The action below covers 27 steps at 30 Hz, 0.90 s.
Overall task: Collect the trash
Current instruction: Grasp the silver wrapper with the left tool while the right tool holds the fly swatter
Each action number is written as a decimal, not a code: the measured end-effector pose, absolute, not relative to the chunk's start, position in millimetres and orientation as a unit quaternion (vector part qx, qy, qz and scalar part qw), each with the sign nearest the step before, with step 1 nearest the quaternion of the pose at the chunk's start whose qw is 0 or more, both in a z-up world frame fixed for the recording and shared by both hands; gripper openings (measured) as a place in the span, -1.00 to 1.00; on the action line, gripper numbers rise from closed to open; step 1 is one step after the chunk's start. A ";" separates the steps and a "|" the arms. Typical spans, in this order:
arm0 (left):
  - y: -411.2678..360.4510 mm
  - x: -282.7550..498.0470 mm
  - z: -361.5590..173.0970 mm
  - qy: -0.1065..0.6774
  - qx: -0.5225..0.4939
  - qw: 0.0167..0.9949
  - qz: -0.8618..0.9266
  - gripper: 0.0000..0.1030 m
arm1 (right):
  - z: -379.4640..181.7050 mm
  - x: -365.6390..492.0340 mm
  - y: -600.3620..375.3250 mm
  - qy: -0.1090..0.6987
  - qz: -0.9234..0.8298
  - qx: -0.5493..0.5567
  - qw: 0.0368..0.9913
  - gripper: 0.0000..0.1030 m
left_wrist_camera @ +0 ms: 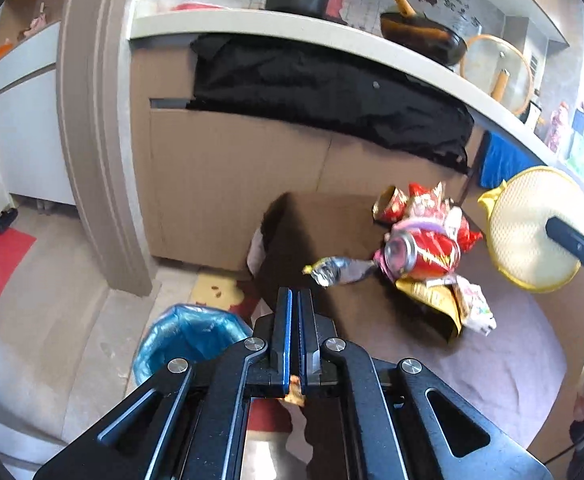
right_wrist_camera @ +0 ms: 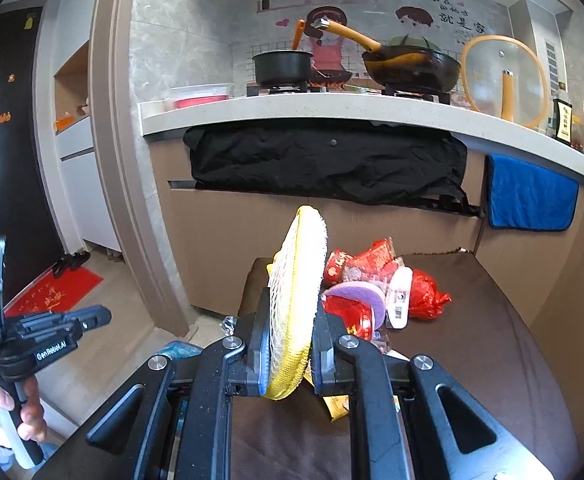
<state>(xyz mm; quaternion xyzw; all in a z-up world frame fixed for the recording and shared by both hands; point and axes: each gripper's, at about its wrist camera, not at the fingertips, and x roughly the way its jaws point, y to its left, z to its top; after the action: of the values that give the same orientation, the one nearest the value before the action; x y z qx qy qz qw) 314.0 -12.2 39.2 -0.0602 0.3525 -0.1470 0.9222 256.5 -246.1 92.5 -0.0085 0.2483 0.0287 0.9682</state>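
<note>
Just left of and below the left tool (left_wrist_camera: 295, 300) sits the bin with a blue liner (left_wrist_camera: 188, 336), its mouth open. That tool is clenched; a small orange scrap (left_wrist_camera: 295, 394) shows at the base of its pads, though whether it is actually pinched there cannot be told. Ahead and to its right, on the brown mat (left_wrist_camera: 371, 320), lies the trash pile (left_wrist_camera: 423, 248): a crumpled silver wrapper (left_wrist_camera: 337, 271), a dented red can (left_wrist_camera: 421, 254) and foil snack bags. All look light. The can is stiff but rounded and likely slippery, so a grip across its middle seems safest (the wrappers should crush easily at any fold). Farther right, the right tool (right_wrist_camera: 288, 354) is grasping the yellow mesh scrubber (right_wrist_camera: 297, 280) by its lower rim; the pad stands on edge and looks soft and springy.
</note>
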 end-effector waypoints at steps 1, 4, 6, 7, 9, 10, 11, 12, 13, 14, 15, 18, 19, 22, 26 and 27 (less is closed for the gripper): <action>-15.0 313.6 35.6 0.355 -0.057 0.921 -0.150 -0.95 | 90.4 255.7 -250.2 0.251 0.025 -0.007 0.968 -0.74; -23.2 313.8 26.2 0.364 -0.053 0.917 -0.158 -0.95 | 84.7 255.7 -262.2 0.258 0.012 -0.002 0.966 -0.74; -29.2 315.0 20.5 0.371 -0.055 0.912 -0.166 -0.95 | 79.6 255.4 -272.6 0.264 0.002 0.004 0.964 -0.74; -33.3 315.4 17.9 0.374 -0.057 0.910 -0.171 -0.95 | 77.4 255.5 -277.6 0.267 -0.003 0.007 0.964 -0.74; -40.8 316.1 15.1 0.373 -0.060 0.908 -0.181 -0.95 | 73.0 254.8 -287.6 0.271 -0.011 0.012 0.962 -0.74; -45.6 316.7 13.8 0.371 -0.062 0.907 -0.188 -0.95 | 70.6 254.3 -293.2 0.273 -0.017 0.013 0.962 -0.74; -50.0 317.7 13.0 0.370 -0.063 0.906 -0.196 -0.92 | 68.8 253.9 -297.4 0.274 -0.020 0.014 0.962 -0.74; -56.5 319.6 11.6 0.367 -0.066 0.904 -0.209 -0.91 | 67.4 253.9 -300.6 0.274 -0.022 0.015 0.961 -0.74; -62.5 321.9 11.2 0.366 -0.066 0.903 -0.217 -0.91 | 65.8 253.5 -305.8 0.275 -0.025 0.018 0.961 -0.74; -71.1 326.1 9.6 0.369 -0.065 0.898 -0.232 -0.91 | 64.5 253.3 -309.1 0.276 -0.028 0.018 0.961 -0.74; -78.5 330.5 8.9 0.375 -0.063 0.892 -0.244 -0.90 | 63.2 253.4 -312.8 0.276 -0.031 0.019 0.960 -0.74; -109.6 346.2 7.6 0.387 -0.047 0.877 -0.280 -0.68 | 57.1 254.5 -324.3 0.278 -0.040 0.017 0.960 -0.74; -117.5 348.9 8.6 0.385 -0.045 0.876 -0.287 -0.45 | 53.7 255.6 -329.5 0.280 -0.043 0.016 0.959 -0.74; -139.9 354.6 6.6 0.378 -0.033 0.874 -0.303 0.10 | 44.5 258.8 -344.6 0.287 -0.056 0.017 0.956 -0.74; -146.4 353.0 -2.5 0.361 -0.037 0.880 -0.307 0.37 | 31.6 261.9 -365.5 0.307 -0.065 0.035 0.949 -0.74; -144.6 351.1 -6.0 0.353 -0.038 0.887 -0.295 0.42 | 29.3 261.7 -368.6 0.308 -0.067 0.038 0.948 -0.74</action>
<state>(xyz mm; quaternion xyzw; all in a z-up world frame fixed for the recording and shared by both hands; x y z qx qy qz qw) 351.1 -144.6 -6.0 -0.0381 0.3530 -0.2945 0.8873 261.7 -368.6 29.3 0.0379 0.3083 -0.0667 0.9482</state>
